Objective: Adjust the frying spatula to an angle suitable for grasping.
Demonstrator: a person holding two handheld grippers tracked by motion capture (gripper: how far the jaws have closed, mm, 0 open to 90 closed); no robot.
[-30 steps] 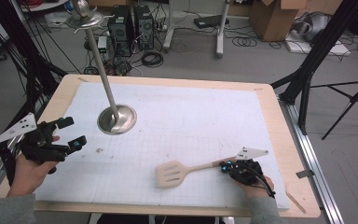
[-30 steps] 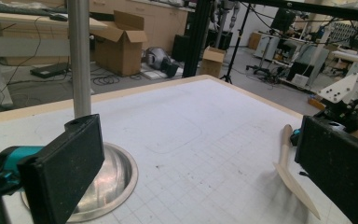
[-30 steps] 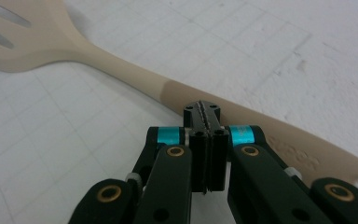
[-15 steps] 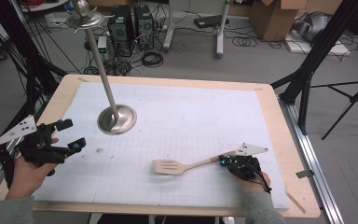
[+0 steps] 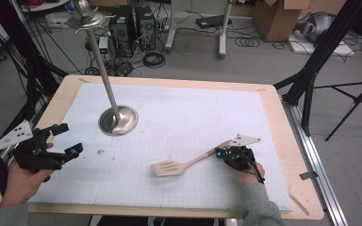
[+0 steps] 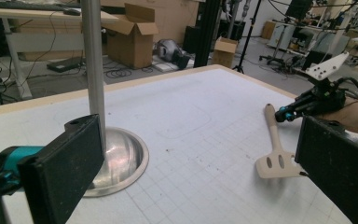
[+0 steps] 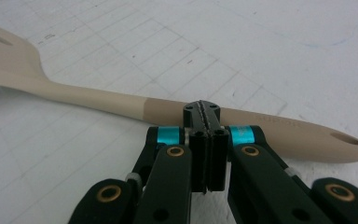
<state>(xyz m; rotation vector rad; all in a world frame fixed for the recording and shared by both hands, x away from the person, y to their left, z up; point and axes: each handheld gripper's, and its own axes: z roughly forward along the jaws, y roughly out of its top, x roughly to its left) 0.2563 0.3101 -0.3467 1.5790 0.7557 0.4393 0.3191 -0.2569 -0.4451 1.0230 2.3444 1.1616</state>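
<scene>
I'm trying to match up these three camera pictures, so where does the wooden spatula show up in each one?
High view: the spatula lies low and centre-right, blade to the left, handle running to the right gripper.
Left gripper view: right of centre, blade nearest the camera.
Right gripper view: across the middle, blade at upper left, behind the shut jaws.
Shared landmark: the grid-printed white mat under it.
</scene>
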